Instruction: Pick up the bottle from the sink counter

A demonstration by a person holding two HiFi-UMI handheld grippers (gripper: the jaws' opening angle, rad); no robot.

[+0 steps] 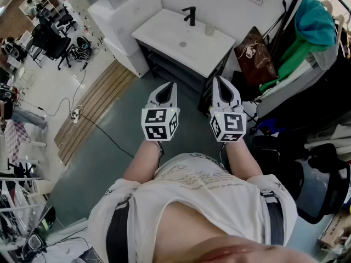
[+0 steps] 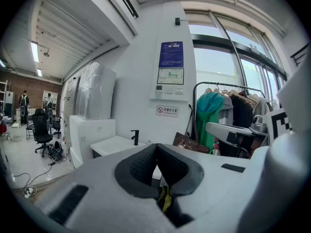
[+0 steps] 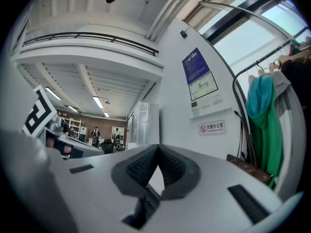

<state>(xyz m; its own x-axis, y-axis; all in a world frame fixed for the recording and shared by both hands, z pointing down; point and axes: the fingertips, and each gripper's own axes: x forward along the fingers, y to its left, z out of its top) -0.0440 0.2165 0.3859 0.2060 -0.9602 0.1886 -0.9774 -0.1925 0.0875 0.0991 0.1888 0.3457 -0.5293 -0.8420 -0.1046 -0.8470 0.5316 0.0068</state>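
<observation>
A small pale bottle (image 1: 209,29) stands on the white sink counter (image 1: 164,34), just right of the black faucet (image 1: 190,15). Both grippers are held out in front of the person's body, well short of the counter and pointing toward it. The left gripper (image 1: 166,86) has its jaws shut with nothing between them, and its own view shows the tips meeting (image 2: 156,145) with the faucet (image 2: 135,137) far beyond. The right gripper (image 1: 218,81) is also shut and empty, its tips touching (image 3: 156,147).
A brown bag (image 1: 255,53) leans right of the counter, beside a rack of teal and green clothes (image 1: 310,34). A black chair (image 1: 318,188) sits at the right. A white cabinet (image 1: 129,18) stands left of the sink. A power strip with cables (image 1: 75,114) lies on the floor.
</observation>
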